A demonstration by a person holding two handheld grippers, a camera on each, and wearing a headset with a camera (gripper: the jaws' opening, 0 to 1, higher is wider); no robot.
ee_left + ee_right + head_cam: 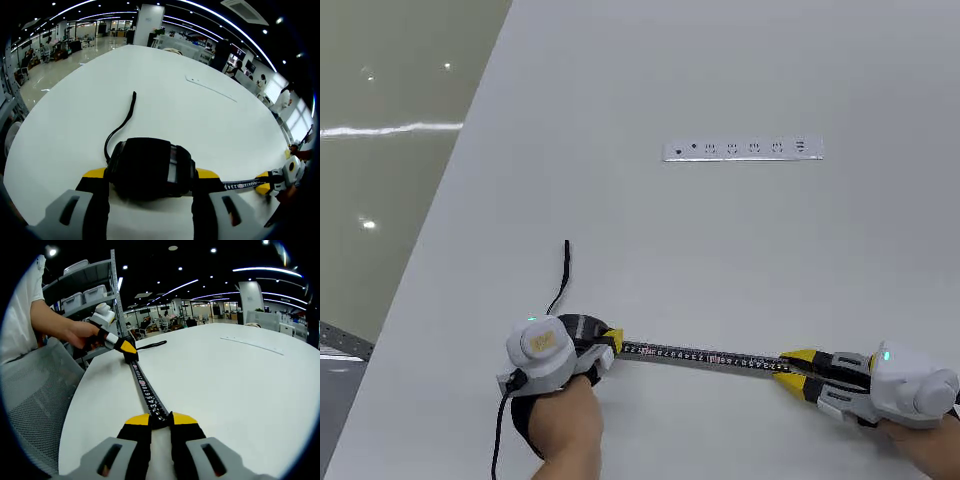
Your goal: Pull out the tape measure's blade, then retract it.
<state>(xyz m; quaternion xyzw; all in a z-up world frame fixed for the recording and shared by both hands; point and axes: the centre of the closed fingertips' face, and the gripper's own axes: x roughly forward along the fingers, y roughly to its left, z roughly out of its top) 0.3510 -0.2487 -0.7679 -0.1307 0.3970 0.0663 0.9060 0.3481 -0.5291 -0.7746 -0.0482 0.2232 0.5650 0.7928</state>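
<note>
The left gripper (603, 343) is clamping the chunky black plastic tape measure case (150, 167) between its yellow-tipped jaws, holding it near the front edge of the broad white bench (720, 260). The right gripper (792, 367) is pinching the tip of the dark, numbered metal blade (700, 356), jaws closed on it, well apart from the case. The blade is running straight between the two. Whether it is touching the bench or hovering just over it, I cannot tell. A thin black wrist strap (564, 268) is lying loose on the bench beyond the case.

The pull-out step seems to be in hand or nearly complete, since a good length of blade is showing. The next move is likely calling for the right gripper to guide the tip back toward the case under steady tension, so the spring is not snapping or kinking the blade, while the left gripper is holding the case firm.
</note>
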